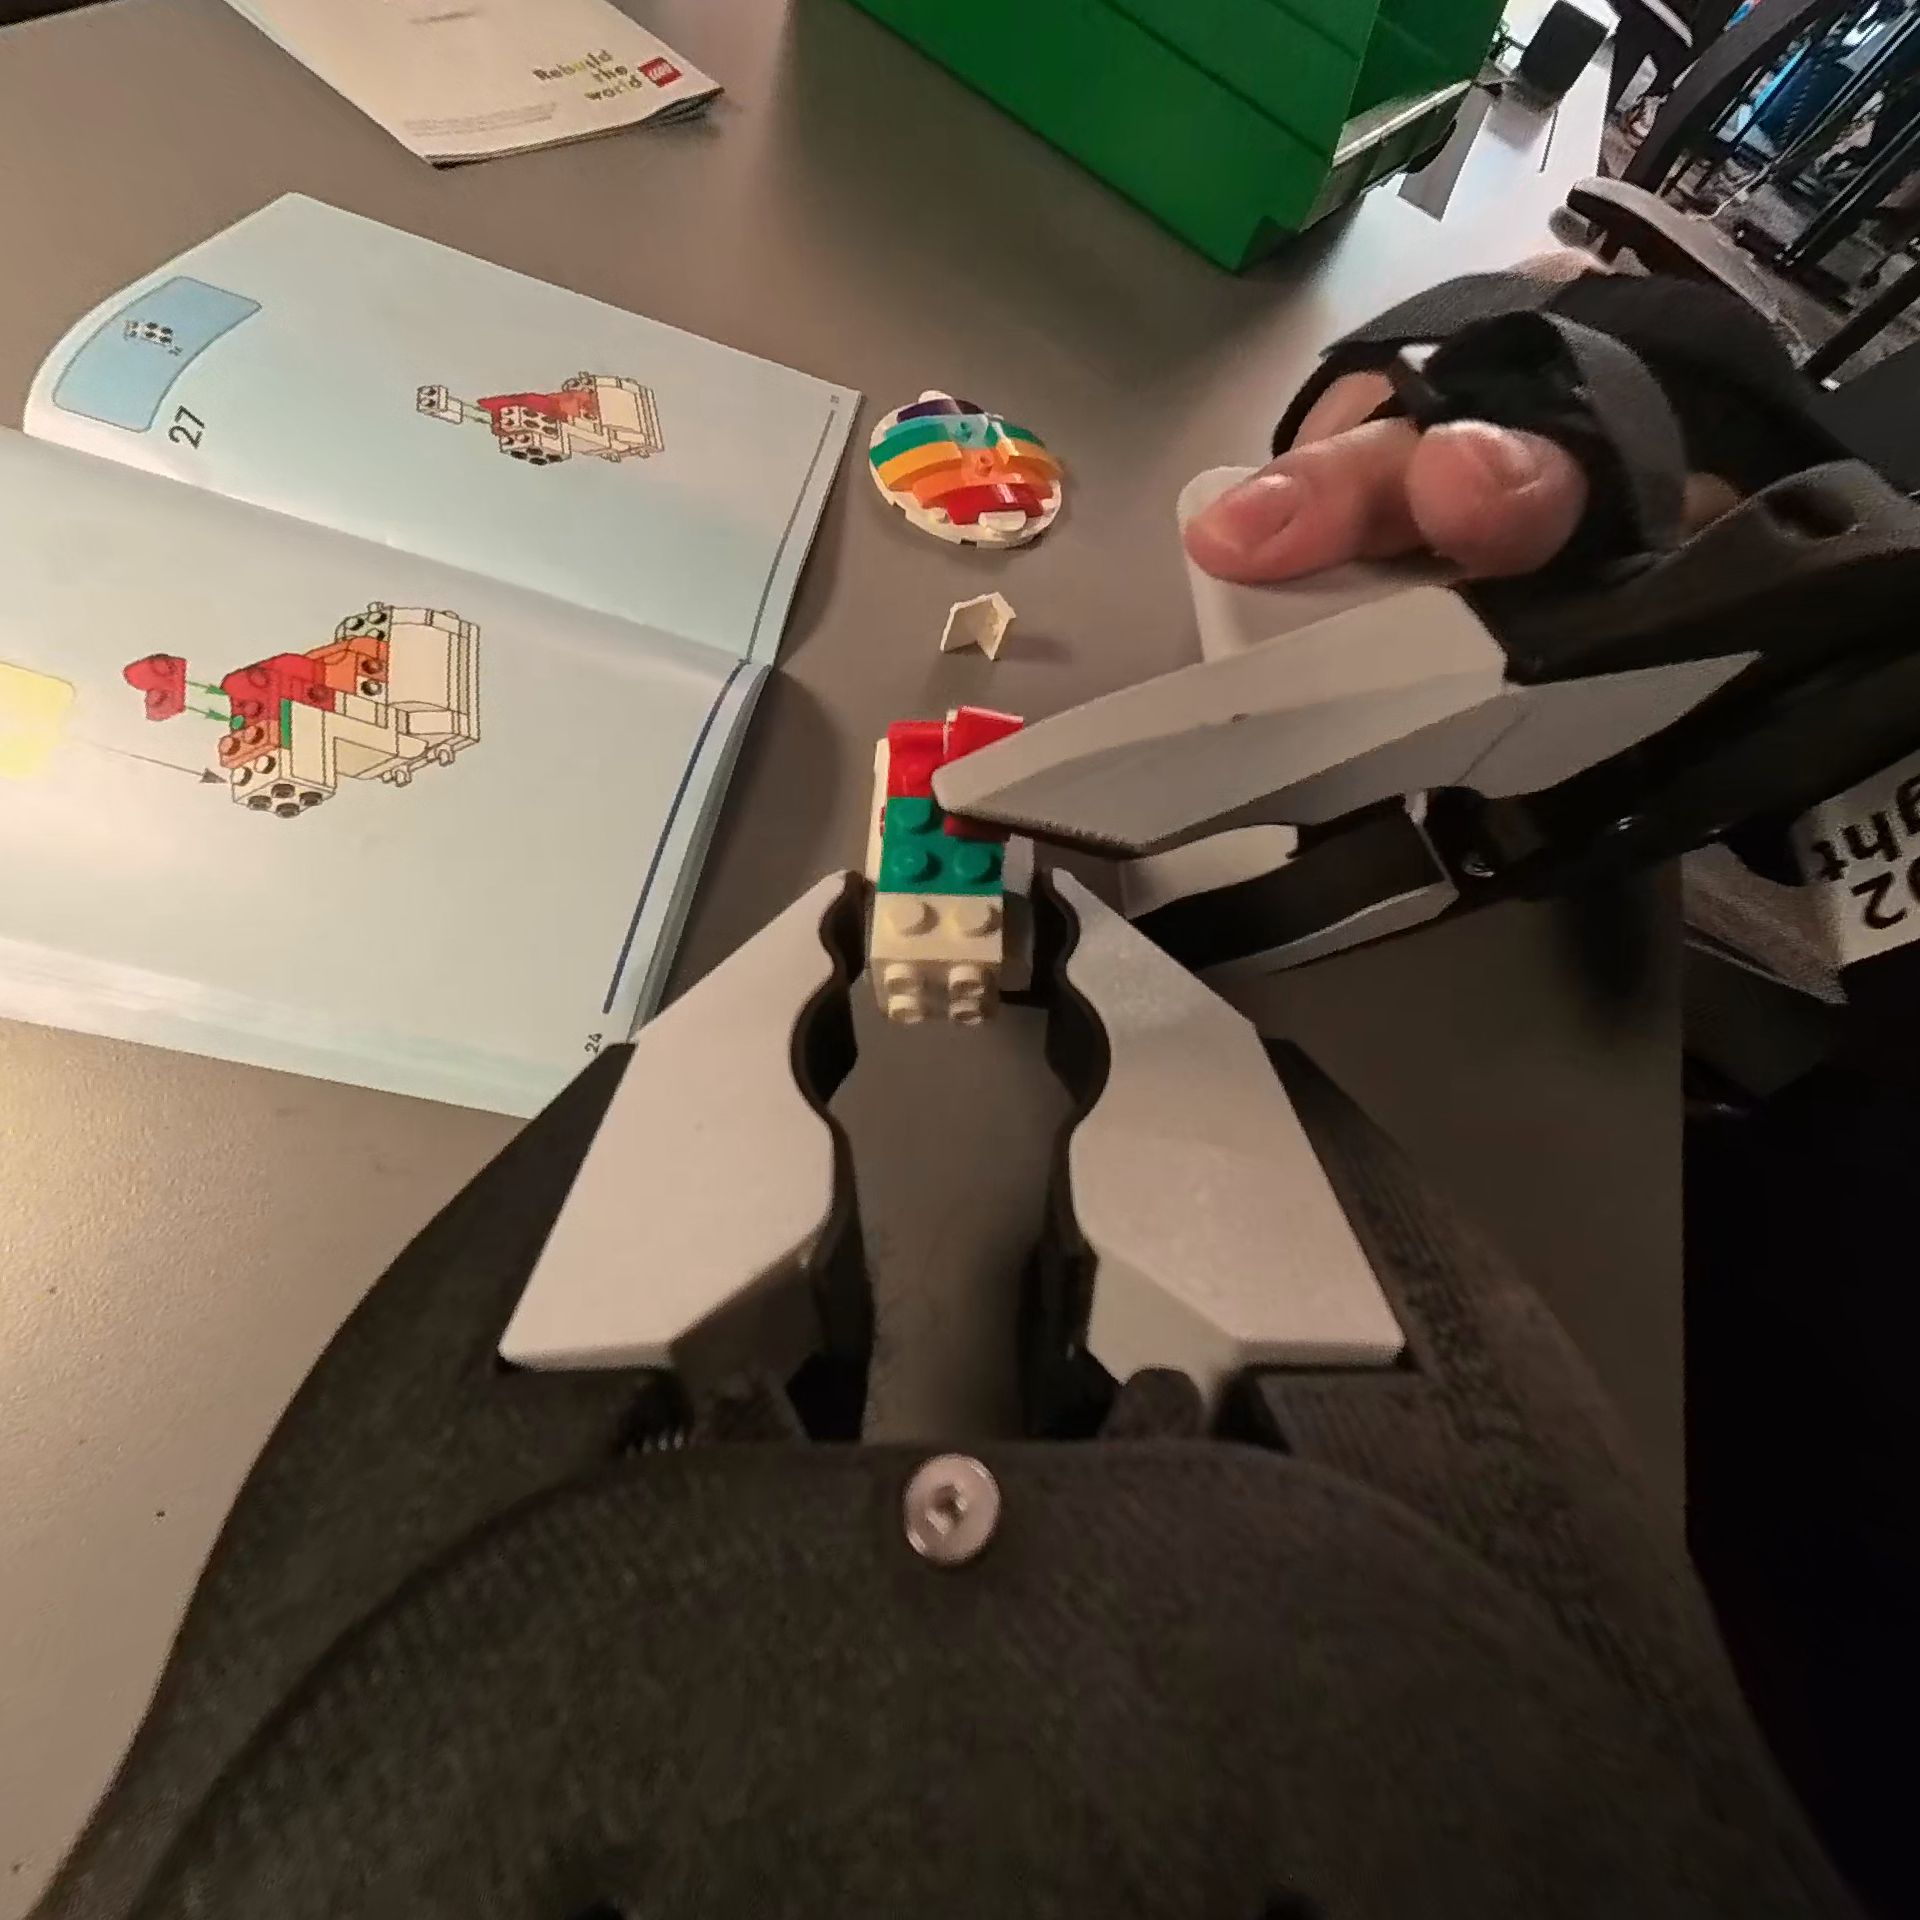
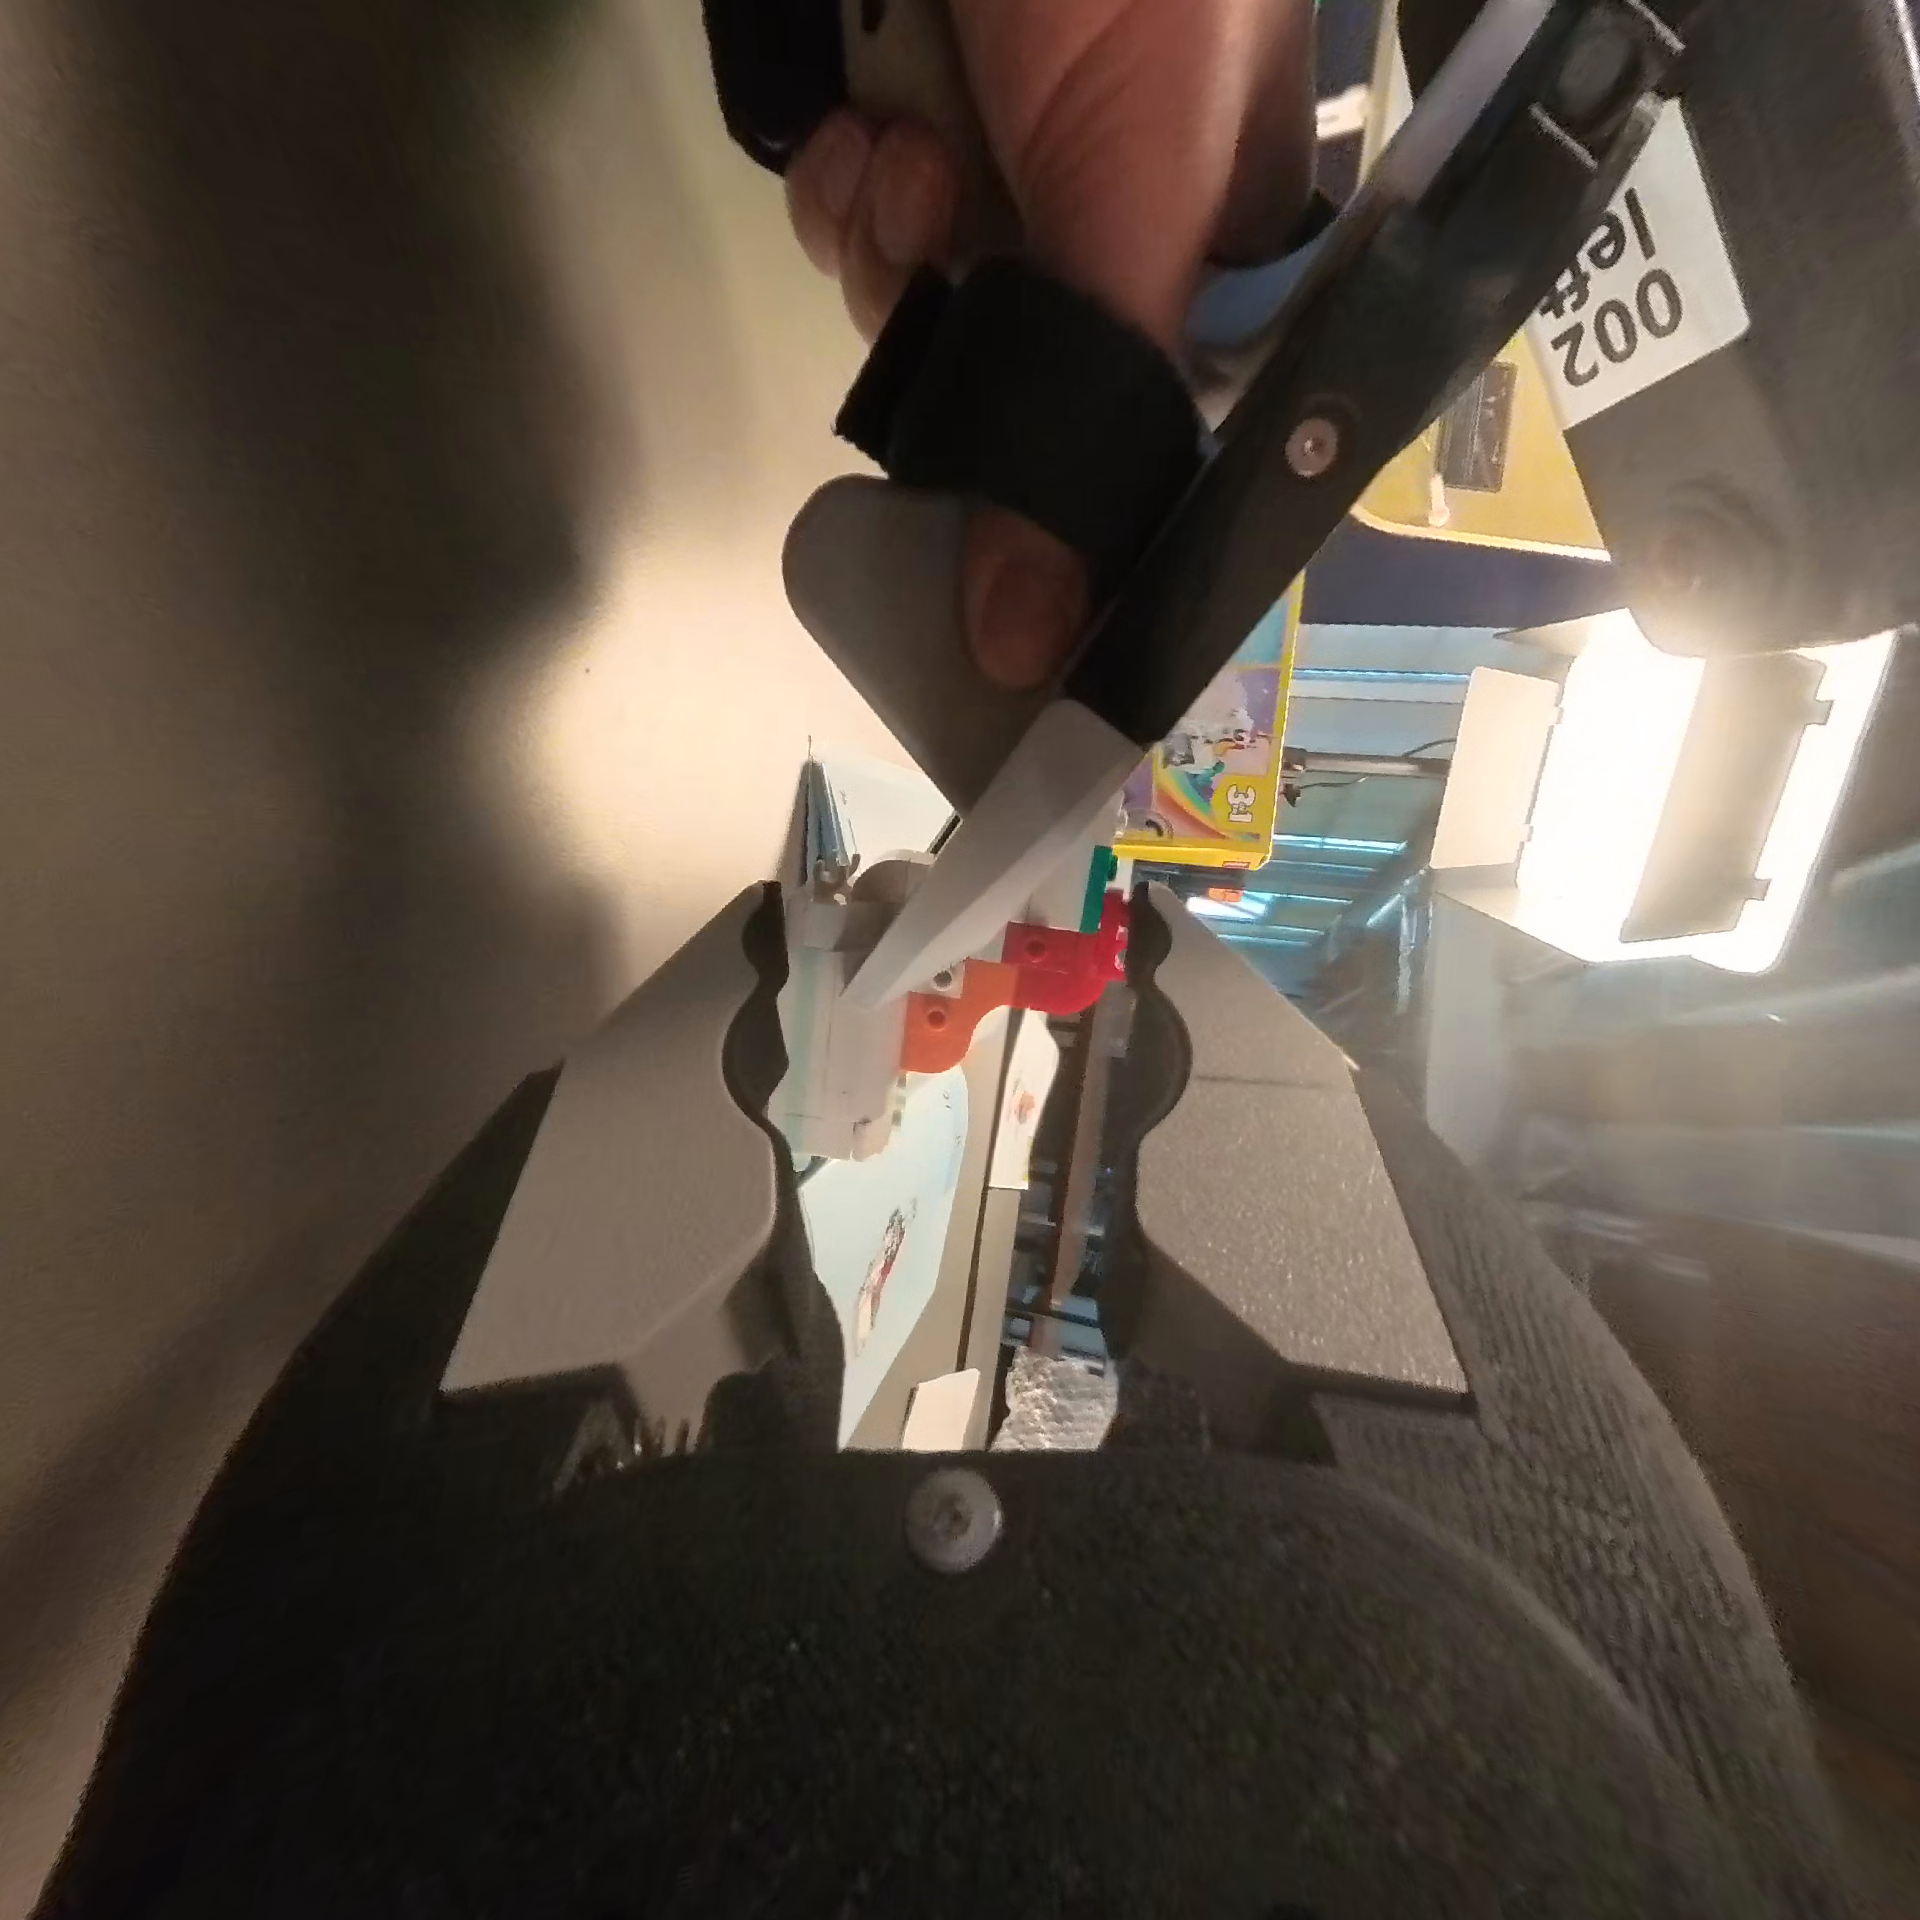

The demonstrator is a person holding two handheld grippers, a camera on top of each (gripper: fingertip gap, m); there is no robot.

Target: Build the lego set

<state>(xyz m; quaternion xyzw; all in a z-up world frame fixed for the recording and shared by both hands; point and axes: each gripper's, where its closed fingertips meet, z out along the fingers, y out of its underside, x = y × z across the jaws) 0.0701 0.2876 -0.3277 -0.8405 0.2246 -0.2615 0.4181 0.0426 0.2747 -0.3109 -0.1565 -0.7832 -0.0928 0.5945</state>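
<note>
While the grey tabletop [image 1: 208, 1247] carries the loose parts, the small model of white, green, orange and red bricks [image 1: 940, 883] is held just above it, between the two tools.

1. Left gripper [image 1: 945, 920]: the jaws stand narrowly apart, one tip against each side of the model's white base. This is a firm grip.
2. Right gripper [image 2: 956, 914]: it enters from the right in the left wrist view. The jaws are open only as wide as the model. One finger bears on the white body and the other on the red stepped brick at the outer end.
3. A hand in a black fingerless glove [image 1: 1455, 488] holds the right gripper. A white printed label [image 1: 1860, 873] is fixed to that gripper's body. A matching white label [image 2: 1621, 312] is fixed to the left gripper.

Surrounding items:
- An open instruction booklet with pale blue pages [image 1: 416, 582] lies left of the model. It shows build diagrams and printed page numbers.
- A folded white leaflet with a red brand logo [image 1: 499, 83] lies beyond the booklet.
- A round white plate topped with rainbow-coloured arcs [image 1: 966, 468] lies beyond the model.
- A small loose white piece [image 1: 977, 623] lies between the plate and the model.
- A green plastic bin [image 1: 1195, 104] stands at the far edge.
- A yellow printed product box [image 2: 1236, 790] stands behind the model in the right wrist view.
</note>
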